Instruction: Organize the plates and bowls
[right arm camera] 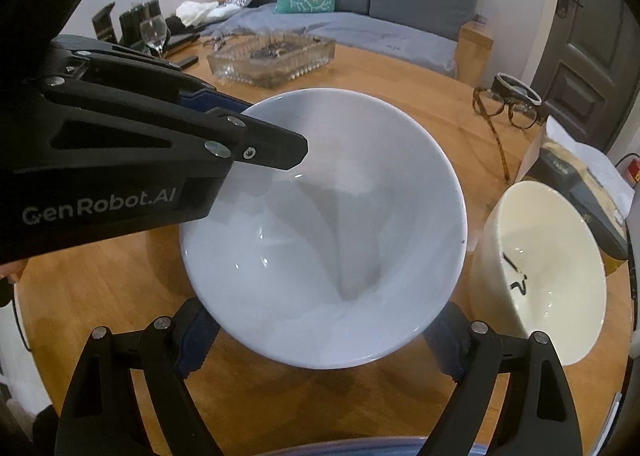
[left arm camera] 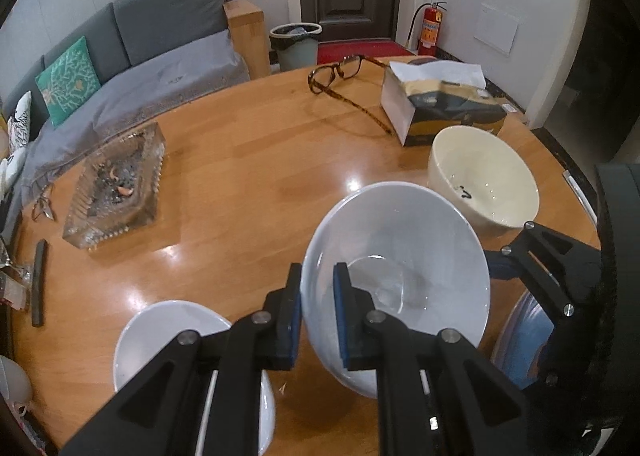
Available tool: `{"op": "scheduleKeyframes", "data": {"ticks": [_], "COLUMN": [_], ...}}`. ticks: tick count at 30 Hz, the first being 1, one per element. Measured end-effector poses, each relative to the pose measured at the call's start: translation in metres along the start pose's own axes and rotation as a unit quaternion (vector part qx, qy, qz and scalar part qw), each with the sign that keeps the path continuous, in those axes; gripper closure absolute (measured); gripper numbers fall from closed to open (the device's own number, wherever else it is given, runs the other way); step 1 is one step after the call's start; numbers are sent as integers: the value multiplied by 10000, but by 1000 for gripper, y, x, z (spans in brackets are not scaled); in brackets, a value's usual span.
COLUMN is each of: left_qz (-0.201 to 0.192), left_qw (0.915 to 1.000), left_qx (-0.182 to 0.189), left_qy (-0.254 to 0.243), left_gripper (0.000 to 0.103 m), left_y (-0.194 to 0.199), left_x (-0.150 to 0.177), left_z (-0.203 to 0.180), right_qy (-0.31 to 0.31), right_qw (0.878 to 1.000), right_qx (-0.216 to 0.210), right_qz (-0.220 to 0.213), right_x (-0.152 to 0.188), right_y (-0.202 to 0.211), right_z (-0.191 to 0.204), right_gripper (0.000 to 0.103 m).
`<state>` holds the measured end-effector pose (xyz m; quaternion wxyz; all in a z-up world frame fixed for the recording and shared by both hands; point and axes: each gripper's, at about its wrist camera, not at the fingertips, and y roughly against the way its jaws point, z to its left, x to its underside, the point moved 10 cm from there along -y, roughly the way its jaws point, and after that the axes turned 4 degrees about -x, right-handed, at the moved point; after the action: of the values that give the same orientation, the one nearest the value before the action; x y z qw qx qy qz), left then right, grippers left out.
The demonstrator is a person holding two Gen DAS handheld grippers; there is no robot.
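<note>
My left gripper (left arm camera: 318, 320) pinches the white bowl (left arm camera: 400, 276) by its rim only, tilted. My right gripper (right arm camera: 320, 340) stands spread beneath it. Risk: the glazed rim slips, dropping it onto the cream bowl (right arm camera: 540, 276).

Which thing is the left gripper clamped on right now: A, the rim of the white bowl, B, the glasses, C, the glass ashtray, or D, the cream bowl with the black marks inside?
A: the left gripper has its jaws shut on the rim of the white bowl, one pad inside and one outside, while the cream bowl sits untouched beside it.
</note>
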<state>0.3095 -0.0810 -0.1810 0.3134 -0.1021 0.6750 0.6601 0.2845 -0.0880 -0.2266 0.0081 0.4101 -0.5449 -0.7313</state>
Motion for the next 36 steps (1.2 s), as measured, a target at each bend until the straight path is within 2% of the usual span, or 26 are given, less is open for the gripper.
{"op": "scheduleKeyframes", "data": {"ticks": [16,23,36], "left_qz": [-356,-515,-599], "left_qw": [9993,9986,9980], "left_qx": [-99,-111,-54], "left_qy": [-8,-91,-168], "left_gripper": [92,92,92], "left_y": [38,55,55], "left_x": [-17,-34,-60], "left_z": [-9,-21,-44], "right_qy": [21,-8,-137], "right_qw": [9991,9981,9956], "right_qx": [105,189,359], "right_qz": [-404,-591,-854], "right_x": [-15,-17,-16], "right_y": [43,66,96], "right_z": [3,-4,-31], "right_gripper": [18,18,18]}}
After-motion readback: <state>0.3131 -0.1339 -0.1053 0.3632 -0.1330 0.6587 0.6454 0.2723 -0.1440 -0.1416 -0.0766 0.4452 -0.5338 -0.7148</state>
